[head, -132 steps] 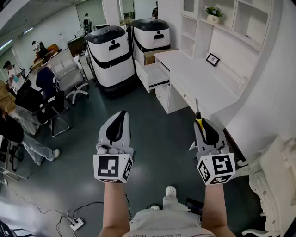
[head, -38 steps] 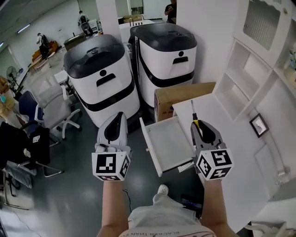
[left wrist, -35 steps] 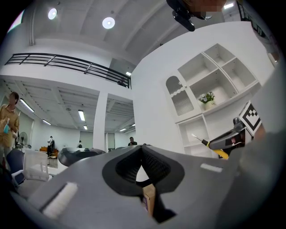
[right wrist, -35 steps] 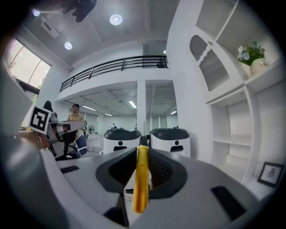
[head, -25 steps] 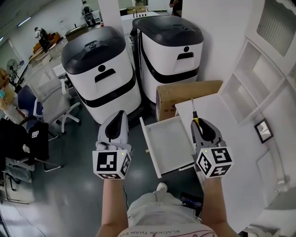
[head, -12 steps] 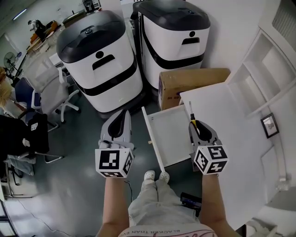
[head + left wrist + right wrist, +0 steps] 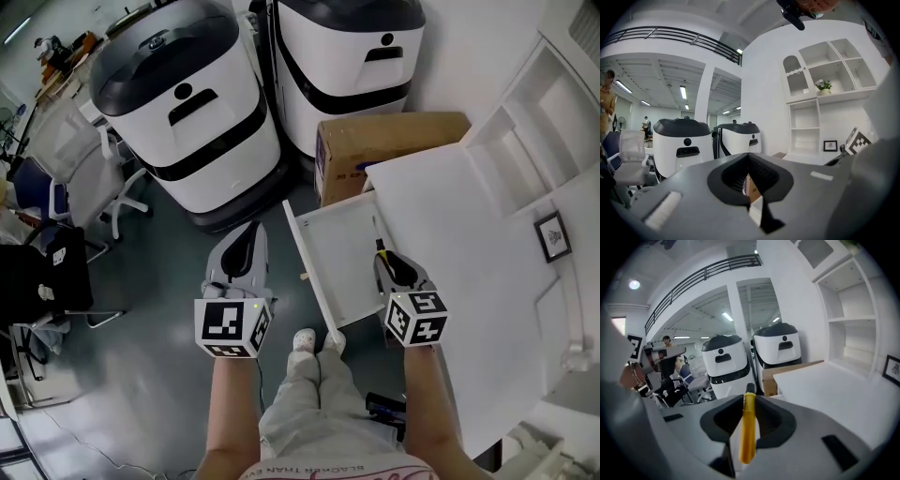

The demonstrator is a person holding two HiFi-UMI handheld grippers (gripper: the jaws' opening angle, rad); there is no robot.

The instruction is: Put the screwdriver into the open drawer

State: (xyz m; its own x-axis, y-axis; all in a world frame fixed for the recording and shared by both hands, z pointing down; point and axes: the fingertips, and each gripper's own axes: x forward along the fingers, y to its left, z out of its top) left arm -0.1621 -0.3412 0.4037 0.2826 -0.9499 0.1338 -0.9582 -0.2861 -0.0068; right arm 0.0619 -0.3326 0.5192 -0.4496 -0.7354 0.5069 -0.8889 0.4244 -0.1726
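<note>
In the head view my right gripper [image 7: 383,255] is shut on a screwdriver [image 7: 379,240] with a yellow handle and a black collar. Its thin shaft points away from me over the right side of the open white drawer [image 7: 333,262]. The drawer sticks out from the white desk [image 7: 469,244] and looks bare inside. In the right gripper view the yellow handle [image 7: 748,427] lies clamped between the dark jaws of the right gripper [image 7: 750,398]. My left gripper [image 7: 246,232] hangs left of the drawer over the floor. In its own view the left gripper [image 7: 749,155] is shut on nothing.
Two white-and-black machines [image 7: 187,103] [image 7: 352,47] stand beyond the drawer, with a cardboard box [image 7: 384,141] beside the desk. Office chairs [image 7: 103,159] stand at the left. Shelves [image 7: 525,122] and a small picture frame [image 7: 553,234] sit on the desk. The person's legs and shoe [image 7: 305,342] are below the drawer front.
Both grippers have come down. The right one, still holding the screwdriver, has shifted from the desk edge to over the drawer's right side. The drawer now lies nearer in view.
</note>
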